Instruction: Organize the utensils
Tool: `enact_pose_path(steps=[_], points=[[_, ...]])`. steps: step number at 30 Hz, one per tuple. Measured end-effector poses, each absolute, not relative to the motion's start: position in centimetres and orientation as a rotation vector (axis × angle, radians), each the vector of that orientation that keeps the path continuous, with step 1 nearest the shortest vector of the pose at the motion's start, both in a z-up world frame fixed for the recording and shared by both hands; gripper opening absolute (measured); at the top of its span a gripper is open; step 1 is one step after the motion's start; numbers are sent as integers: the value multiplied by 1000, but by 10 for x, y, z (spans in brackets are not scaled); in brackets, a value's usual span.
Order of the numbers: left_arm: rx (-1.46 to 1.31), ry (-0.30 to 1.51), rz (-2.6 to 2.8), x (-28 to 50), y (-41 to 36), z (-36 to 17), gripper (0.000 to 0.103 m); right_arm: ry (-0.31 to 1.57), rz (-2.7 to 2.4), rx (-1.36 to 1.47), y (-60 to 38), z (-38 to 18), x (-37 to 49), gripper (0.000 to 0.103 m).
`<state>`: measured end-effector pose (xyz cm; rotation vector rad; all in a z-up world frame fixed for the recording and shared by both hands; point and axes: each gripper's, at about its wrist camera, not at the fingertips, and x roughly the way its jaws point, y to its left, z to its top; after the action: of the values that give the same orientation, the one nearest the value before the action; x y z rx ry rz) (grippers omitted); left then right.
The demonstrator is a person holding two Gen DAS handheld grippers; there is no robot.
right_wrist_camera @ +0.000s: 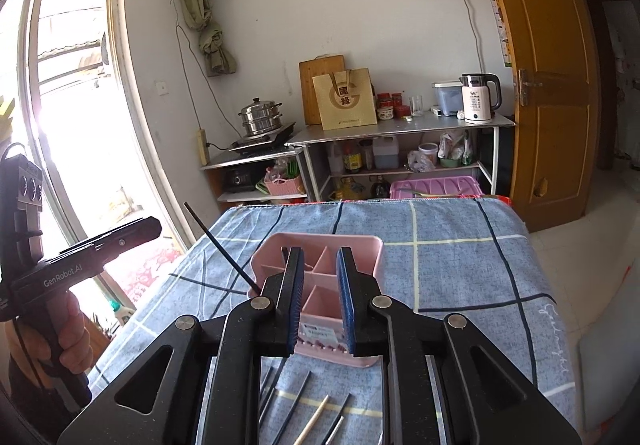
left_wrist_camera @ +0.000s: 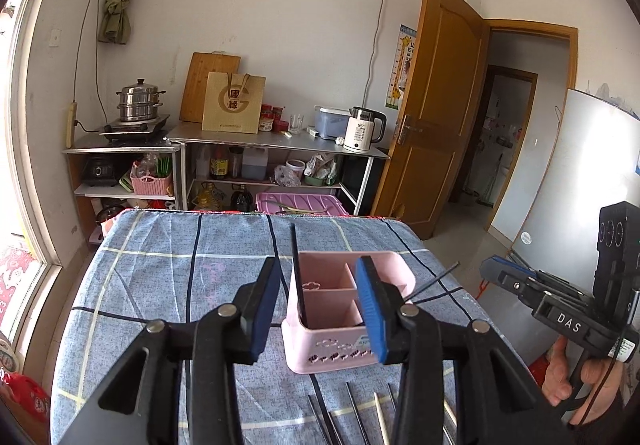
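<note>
A pink utensil holder [left_wrist_camera: 340, 309] with several compartments stands on the blue checked cloth; it also shows in the right wrist view [right_wrist_camera: 320, 269]. One black chopstick [left_wrist_camera: 298, 273] leans upright in its left compartment, and shows in the right wrist view [right_wrist_camera: 224, 249]. My left gripper [left_wrist_camera: 316, 309] is open and empty, just in front of the holder. My right gripper [right_wrist_camera: 320, 305] hangs above the holder's near side, its jaws a narrow gap apart with nothing between them. Several black chopsticks [right_wrist_camera: 296, 405] and a light wooden one [right_wrist_camera: 312, 421] lie on the cloth below the grippers. More lie in the left wrist view [left_wrist_camera: 352, 417].
The table [right_wrist_camera: 460, 245] has edges at left, right and far side. Behind it stand metal shelves [left_wrist_camera: 276, 141] with a kettle [left_wrist_camera: 362, 129], a steamer pot [left_wrist_camera: 138, 101] and a paper bag. A wooden door [left_wrist_camera: 436, 105] is open at the right.
</note>
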<state>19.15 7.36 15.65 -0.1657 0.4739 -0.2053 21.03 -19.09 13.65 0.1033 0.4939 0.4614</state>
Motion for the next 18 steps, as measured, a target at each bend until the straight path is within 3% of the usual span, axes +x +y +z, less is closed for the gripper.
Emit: enact_pose_path(steps=[18], points=[[-213,626,-232,135,58,67,41,598,472,131,-216,70,151,17]])
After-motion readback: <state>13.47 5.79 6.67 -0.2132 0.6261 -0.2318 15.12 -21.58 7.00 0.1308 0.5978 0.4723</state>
